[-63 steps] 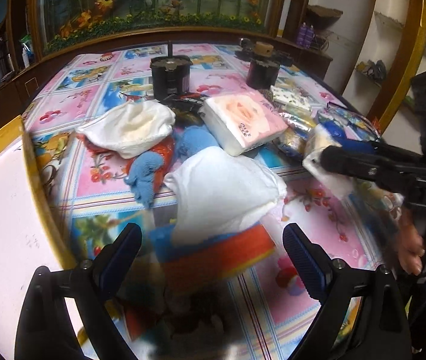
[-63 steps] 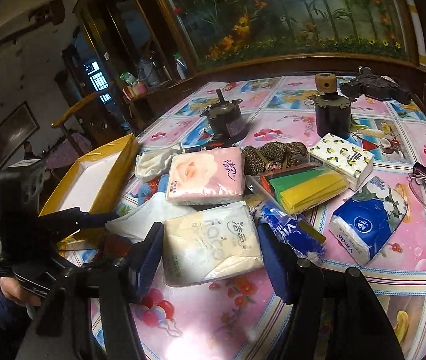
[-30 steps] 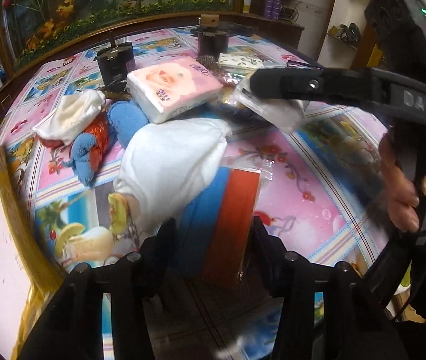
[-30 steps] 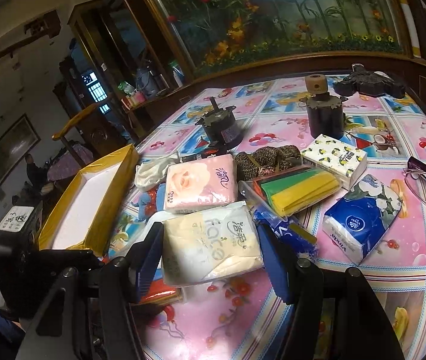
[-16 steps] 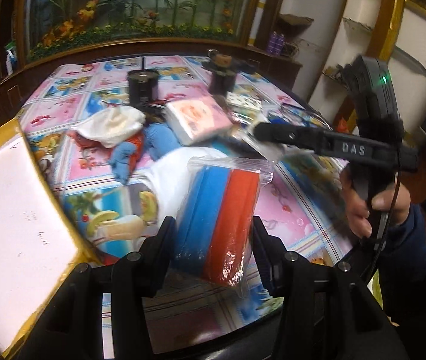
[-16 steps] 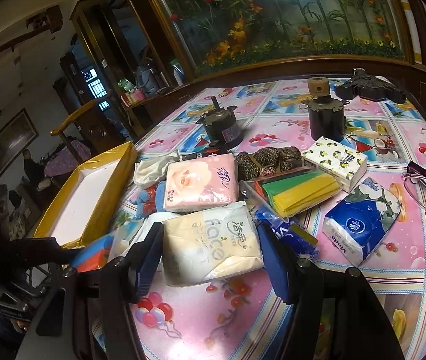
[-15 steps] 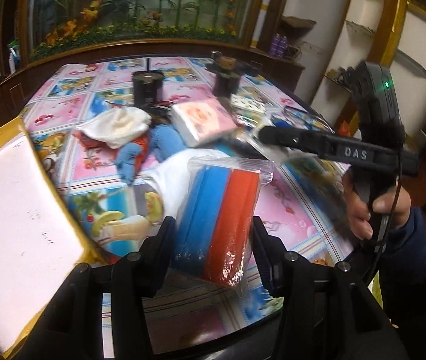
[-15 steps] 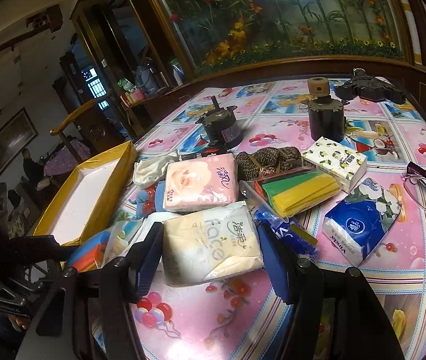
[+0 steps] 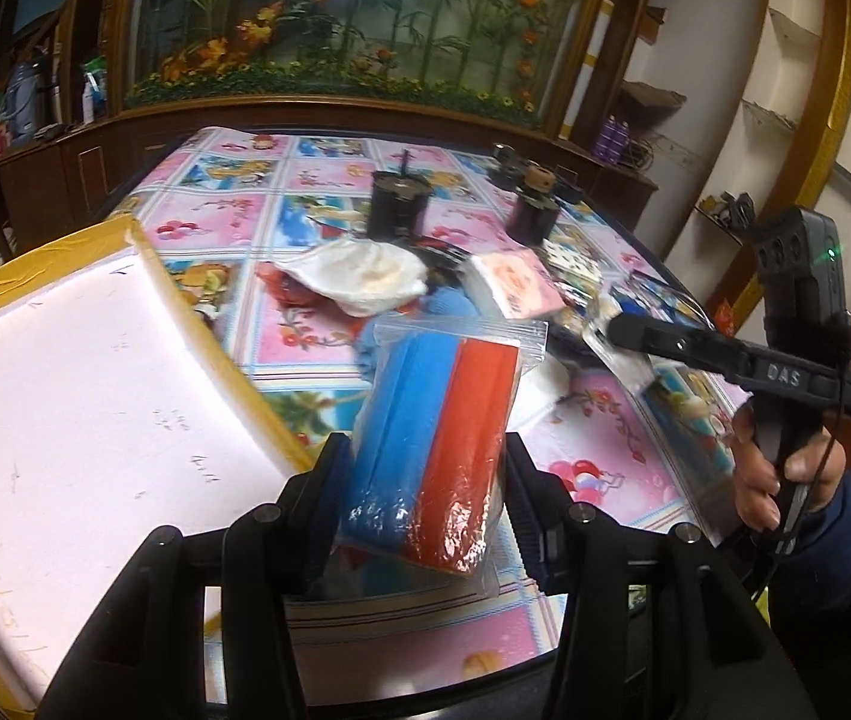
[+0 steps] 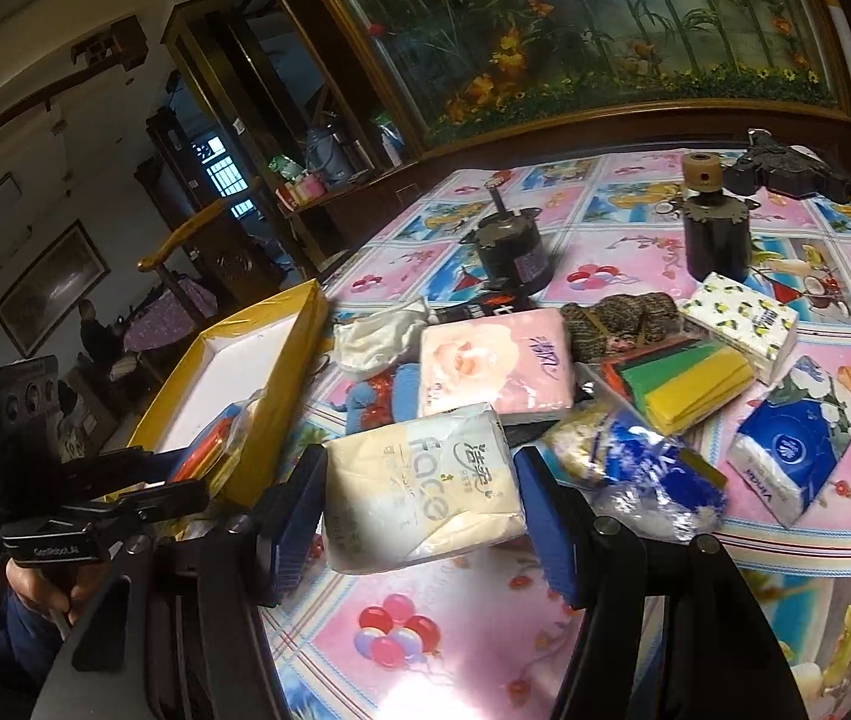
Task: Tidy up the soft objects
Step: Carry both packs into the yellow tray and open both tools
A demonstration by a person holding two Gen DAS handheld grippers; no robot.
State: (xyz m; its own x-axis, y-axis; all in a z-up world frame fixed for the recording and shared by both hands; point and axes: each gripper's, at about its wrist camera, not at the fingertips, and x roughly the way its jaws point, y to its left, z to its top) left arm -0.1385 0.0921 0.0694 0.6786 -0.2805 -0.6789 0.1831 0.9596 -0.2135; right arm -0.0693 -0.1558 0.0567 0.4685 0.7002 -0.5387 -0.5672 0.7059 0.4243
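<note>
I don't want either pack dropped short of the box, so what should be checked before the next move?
1. Left gripper shut on the blue and red pack: ok.
2. Right gripper shut on the cream tissue pack: ok.
3. Blue and red pack already over the yellow box: ok.
4. Box floor bare for landing: ok.
5. Tissue pack over the box: not ok.
6. Grippers apart: ok.

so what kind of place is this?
Probably a home living or dining room: a table under a cartoon-print oilcloth, a wooden chair beside it, and a big framed floral mural on the wall.
</note>
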